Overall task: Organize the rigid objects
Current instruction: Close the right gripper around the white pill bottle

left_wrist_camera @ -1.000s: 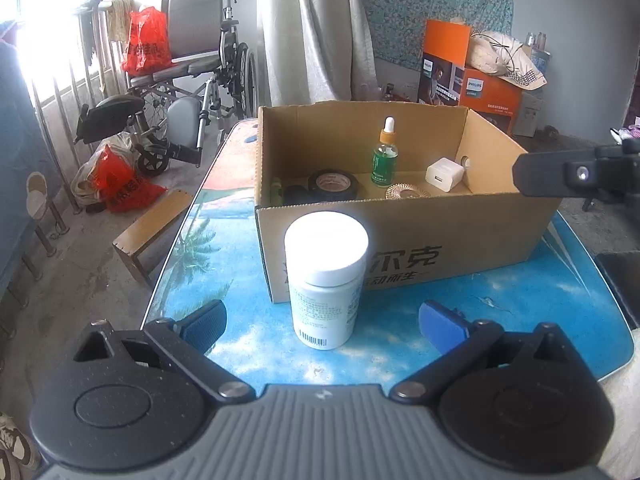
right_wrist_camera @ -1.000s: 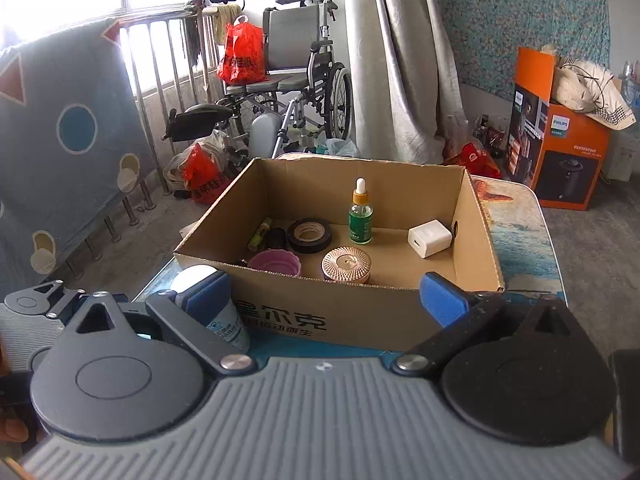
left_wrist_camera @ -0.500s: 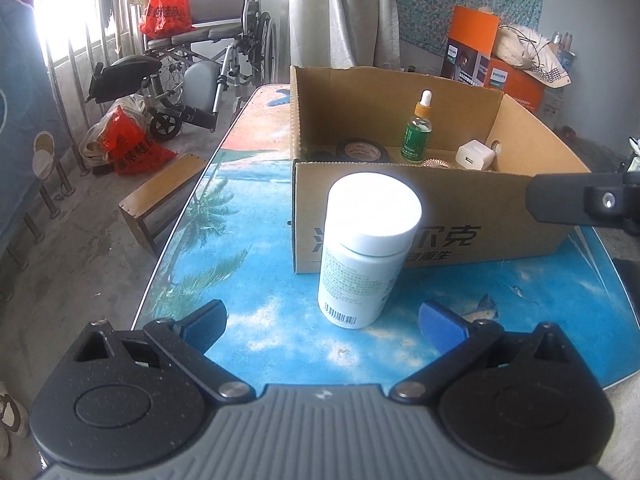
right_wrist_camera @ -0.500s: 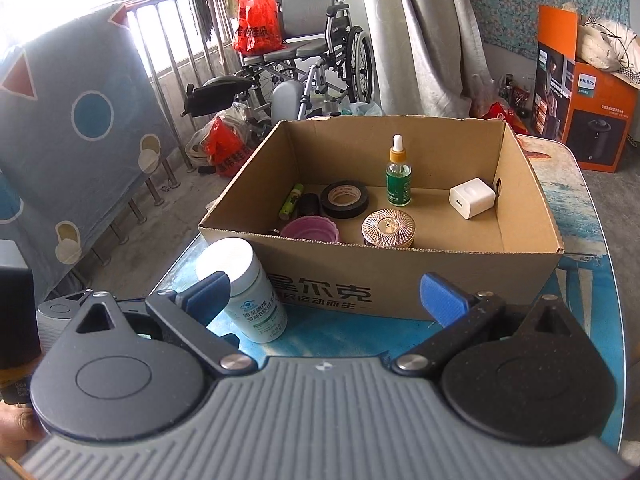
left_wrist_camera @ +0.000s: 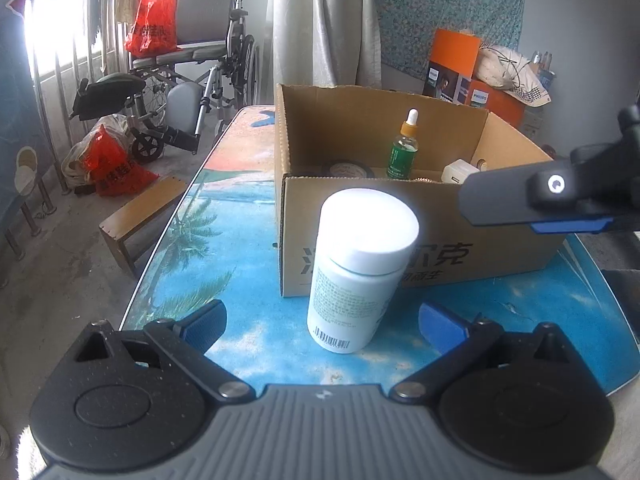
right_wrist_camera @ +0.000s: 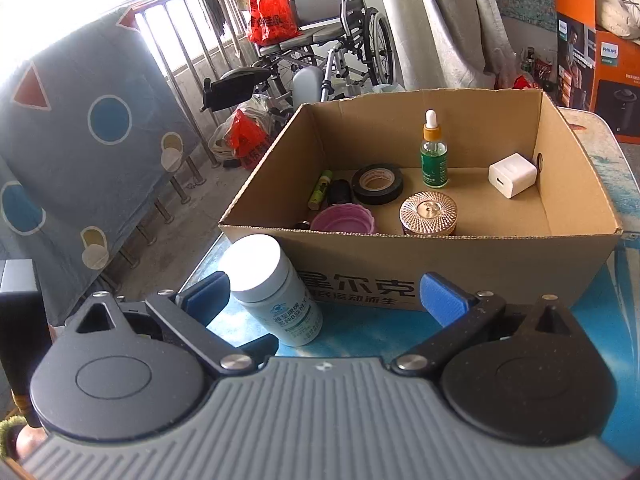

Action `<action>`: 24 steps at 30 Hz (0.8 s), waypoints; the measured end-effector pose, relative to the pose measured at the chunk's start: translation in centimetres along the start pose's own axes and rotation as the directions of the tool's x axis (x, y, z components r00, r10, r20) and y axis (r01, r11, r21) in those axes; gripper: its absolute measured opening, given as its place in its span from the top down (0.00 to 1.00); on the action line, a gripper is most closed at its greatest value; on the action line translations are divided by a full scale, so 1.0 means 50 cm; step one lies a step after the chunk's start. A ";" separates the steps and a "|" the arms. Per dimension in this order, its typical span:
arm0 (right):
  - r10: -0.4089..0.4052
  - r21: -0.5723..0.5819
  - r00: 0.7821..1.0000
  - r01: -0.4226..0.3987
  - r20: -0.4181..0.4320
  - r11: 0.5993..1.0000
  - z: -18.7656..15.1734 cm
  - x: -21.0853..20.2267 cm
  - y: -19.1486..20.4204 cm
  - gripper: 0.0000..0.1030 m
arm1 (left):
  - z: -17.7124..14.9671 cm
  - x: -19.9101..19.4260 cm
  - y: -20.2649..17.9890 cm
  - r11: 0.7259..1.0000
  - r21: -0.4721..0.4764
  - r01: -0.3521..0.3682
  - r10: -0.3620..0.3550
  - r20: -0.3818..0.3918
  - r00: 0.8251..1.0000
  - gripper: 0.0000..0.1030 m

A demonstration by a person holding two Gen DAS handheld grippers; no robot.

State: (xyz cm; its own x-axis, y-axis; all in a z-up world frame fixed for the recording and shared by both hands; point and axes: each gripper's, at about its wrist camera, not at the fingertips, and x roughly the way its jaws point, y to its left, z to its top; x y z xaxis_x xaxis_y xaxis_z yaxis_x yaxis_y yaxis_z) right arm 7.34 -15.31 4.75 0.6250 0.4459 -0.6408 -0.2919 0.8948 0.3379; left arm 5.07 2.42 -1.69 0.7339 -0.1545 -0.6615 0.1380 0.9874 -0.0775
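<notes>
A white pill bottle (left_wrist_camera: 356, 268) (right_wrist_camera: 274, 288) stands upright on the blue printed table, just in front of the cardboard box (left_wrist_camera: 420, 256) (right_wrist_camera: 420, 276). My left gripper (left_wrist_camera: 322, 326) is open, its blue pads on either side of the bottle without touching it. My right gripper (right_wrist_camera: 326, 300) is open too, with the bottle just inside its left pad. Inside the box are a green dropper bottle (right_wrist_camera: 433, 156), a black tape roll (right_wrist_camera: 378, 185), a white charger cube (right_wrist_camera: 512, 175), a copper-lidded jar (right_wrist_camera: 429, 214) and a pink lid (right_wrist_camera: 343, 220).
The right gripper's finger (left_wrist_camera: 540, 200) crosses the right side of the left wrist view above the box. The table edge (left_wrist_camera: 160, 248) falls to a concrete floor with a wooden stool (left_wrist_camera: 136, 216). A wheelchair (right_wrist_camera: 332, 48) and an orange carton (right_wrist_camera: 592, 60) stand behind.
Both grippers have risen and tilted down. The left gripper has come closer to the bottle, which now sits between its pads. The right gripper shifted so the bottle shows by its left pad.
</notes>
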 end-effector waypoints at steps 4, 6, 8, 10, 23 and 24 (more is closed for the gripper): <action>0.134 0.117 0.991 -0.132 -0.006 0.984 0.007 0.033 -0.022 0.01 | -0.001 0.002 -0.012 0.999 0.043 0.024 -0.028 0.075 0.997 0.06; 0.169 0.163 0.986 -0.165 -0.013 0.973 0.007 0.053 -0.030 0.01 | 0.001 0.007 -0.016 0.998 0.054 0.029 -0.034 0.086 0.996 0.13; 0.186 0.185 0.982 -0.179 -0.025 0.966 0.008 0.074 -0.034 0.03 | 0.002 0.017 -0.017 0.998 0.059 0.035 -0.040 0.084 0.996 0.25; 0.200 0.195 0.979 -0.190 -0.035 0.962 0.008 0.091 -0.036 0.07 | 0.002 0.029 -0.016 0.997 0.061 0.038 -0.042 0.074 0.996 0.35; 0.266 0.230 0.961 -0.243 -0.074 0.942 0.008 0.160 -0.040 0.44 | -0.005 0.044 -0.018 0.995 0.078 0.054 -0.060 0.072 0.996 0.48; 0.269 0.232 0.960 -0.246 -0.073 0.941 0.006 0.158 -0.041 0.45 | -0.005 0.042 -0.018 0.996 0.076 0.056 -0.062 0.070 0.996 0.48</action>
State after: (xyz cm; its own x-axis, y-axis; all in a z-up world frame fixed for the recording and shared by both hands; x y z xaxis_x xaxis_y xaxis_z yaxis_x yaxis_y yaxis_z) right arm 13.11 -13.62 -0.79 0.4689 0.6703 -0.5751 -0.2605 0.7272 0.6351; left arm 6.35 1.23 -3.19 0.7686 -0.2170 -0.6018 0.2292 0.9717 -0.0577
